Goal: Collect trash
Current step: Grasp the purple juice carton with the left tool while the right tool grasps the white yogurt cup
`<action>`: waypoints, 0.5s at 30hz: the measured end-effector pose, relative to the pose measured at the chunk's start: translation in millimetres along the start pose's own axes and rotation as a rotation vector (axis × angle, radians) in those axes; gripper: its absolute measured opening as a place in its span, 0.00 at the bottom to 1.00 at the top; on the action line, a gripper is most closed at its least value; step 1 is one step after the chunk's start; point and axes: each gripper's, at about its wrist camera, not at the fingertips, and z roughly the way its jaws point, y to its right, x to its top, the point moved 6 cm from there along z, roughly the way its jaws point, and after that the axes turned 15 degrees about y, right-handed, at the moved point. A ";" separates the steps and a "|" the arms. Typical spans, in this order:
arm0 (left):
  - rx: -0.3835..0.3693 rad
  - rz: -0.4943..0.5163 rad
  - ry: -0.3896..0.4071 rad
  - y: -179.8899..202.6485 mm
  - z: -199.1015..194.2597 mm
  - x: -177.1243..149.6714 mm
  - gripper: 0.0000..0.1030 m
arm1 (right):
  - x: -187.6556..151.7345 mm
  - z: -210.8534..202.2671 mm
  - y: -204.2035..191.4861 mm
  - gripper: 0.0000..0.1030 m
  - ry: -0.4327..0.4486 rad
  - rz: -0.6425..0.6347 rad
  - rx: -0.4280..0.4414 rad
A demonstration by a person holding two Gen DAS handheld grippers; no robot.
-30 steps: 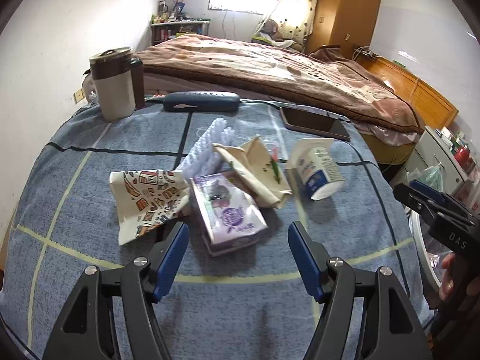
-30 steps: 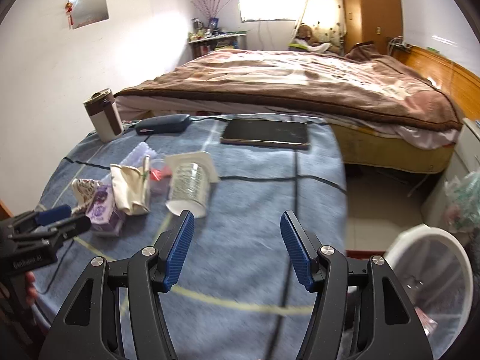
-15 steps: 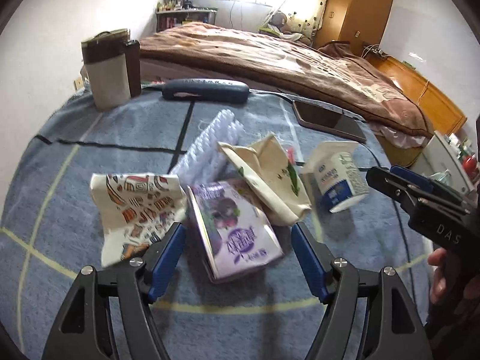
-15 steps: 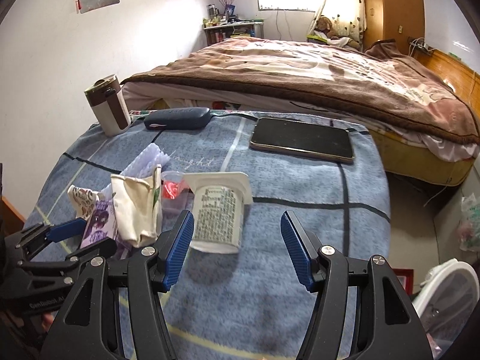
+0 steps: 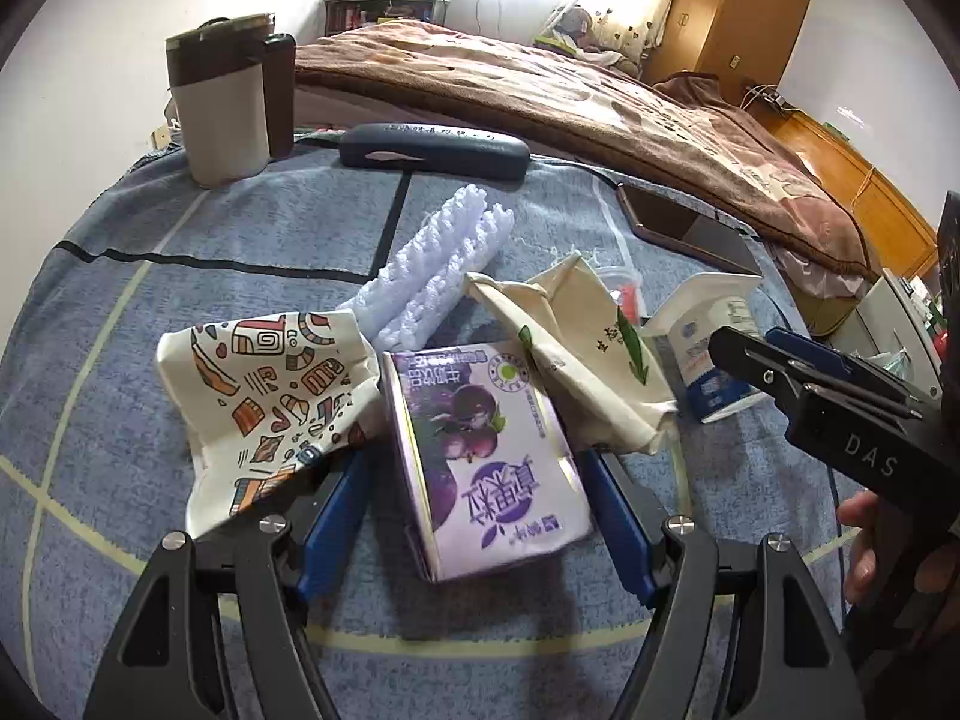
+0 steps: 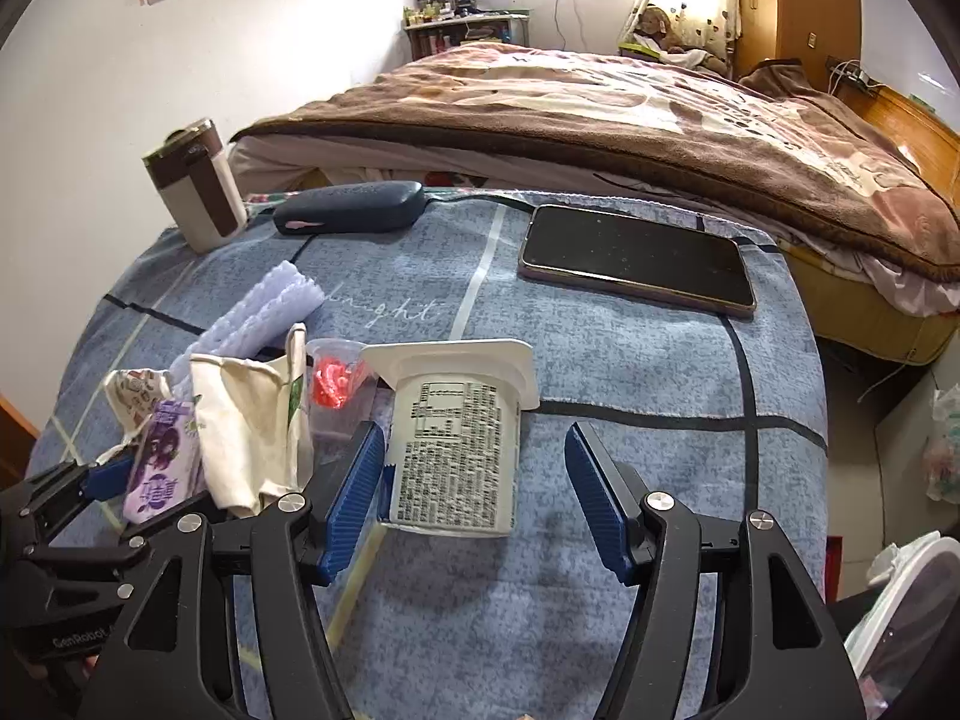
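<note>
Closing both spread grippers now, left gripper (image 5: 474, 516) probably snags the patterned wrapper (image 5: 270, 402) with the purple carton (image 5: 486, 456), right gripper (image 6: 474, 498) crushes the yogurt cup (image 6: 456, 450).

- The left wrist view looks low and close across the blue tablecloth (image 5: 120, 312) toward the bed (image 5: 540, 78).
- The right wrist view faces likewise from further right.
- Both share the purple carton (image 5: 486, 456) (image 6: 162, 462) and yogurt cup (image 5: 714, 354) (image 6: 456, 450).
</note>
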 end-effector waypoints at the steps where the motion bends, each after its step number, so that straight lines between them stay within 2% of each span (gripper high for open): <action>1: 0.010 -0.010 -0.006 -2.4 1.8 -0.3 0.72 | -0.5 1.7 -0.3 0.62 -0.006 -0.005 -0.003; 7: 0.027 -0.024 0.016 -9.1 5.8 3.3 0.71 | -2.2 7.4 1.9 0.62 -0.017 0.007 -0.009; 9: 0.024 -0.022 0.020 -9.4 6.1 3.3 0.66 | -2.9 9.4 2.2 0.62 -0.020 0.014 -0.007; 10: 0.024 -0.023 0.020 -9.8 6.1 3.7 0.58 | -3.2 10.2 2.3 0.62 -0.019 0.014 -0.009; 13: 0.025 -0.010 0.023 -8.4 6.1 4.2 0.57 | -4.0 10.5 2.2 0.49 -0.015 0.009 -0.013; 15: 0.018 -0.009 0.024 -7.9 5.9 4.6 0.57 | -3.9 8.8 3.0 0.49 -0.005 0.011 -0.017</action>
